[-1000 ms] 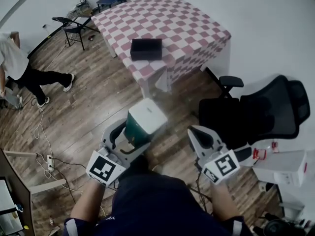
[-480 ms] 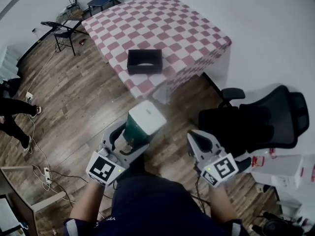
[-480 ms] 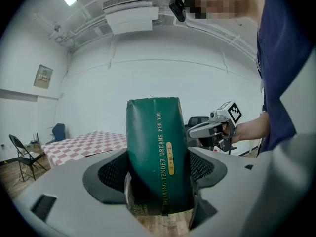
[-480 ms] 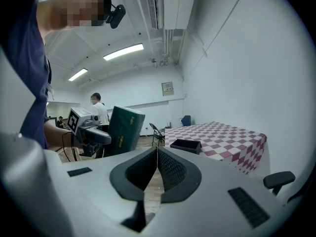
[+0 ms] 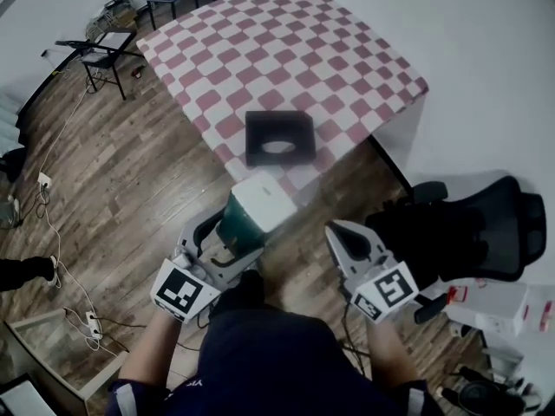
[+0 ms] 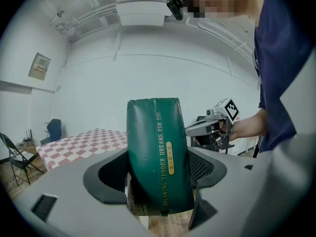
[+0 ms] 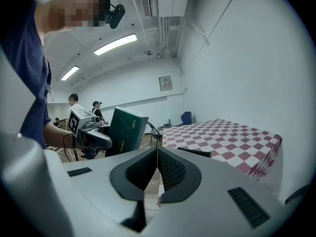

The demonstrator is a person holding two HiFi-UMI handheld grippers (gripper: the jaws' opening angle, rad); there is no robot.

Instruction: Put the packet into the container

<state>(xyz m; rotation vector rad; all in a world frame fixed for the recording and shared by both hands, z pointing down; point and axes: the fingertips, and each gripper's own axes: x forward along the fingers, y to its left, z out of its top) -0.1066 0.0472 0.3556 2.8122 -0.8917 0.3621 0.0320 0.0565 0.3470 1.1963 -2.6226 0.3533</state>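
A dark green packet (image 6: 157, 157) with a white top (image 5: 264, 201) stands upright in my left gripper (image 5: 227, 229), whose jaws are shut on it. The same packet (image 7: 126, 130) shows at the left of the right gripper view. My right gripper (image 5: 336, 235) is held beside it at the right, shut with nothing between its jaws (image 7: 157, 172). The black open container (image 5: 279, 139) sits near the front edge of the red-and-white checked table (image 5: 251, 50), ahead of both grippers. Both grippers hang over the wooden floor, short of the table.
A black office chair (image 5: 464, 232) stands at the right, close to the right gripper. Folding chairs (image 5: 97, 50) stand at the far left by the wall. Cables and a power strip (image 5: 85, 323) lie on the floor at the left. White boxes (image 5: 512, 306) sit at the lower right.
The table and container have come nearer in the head view as the person walked forward. The packet stays held in the left gripper. A person at the left has dropped out of view.
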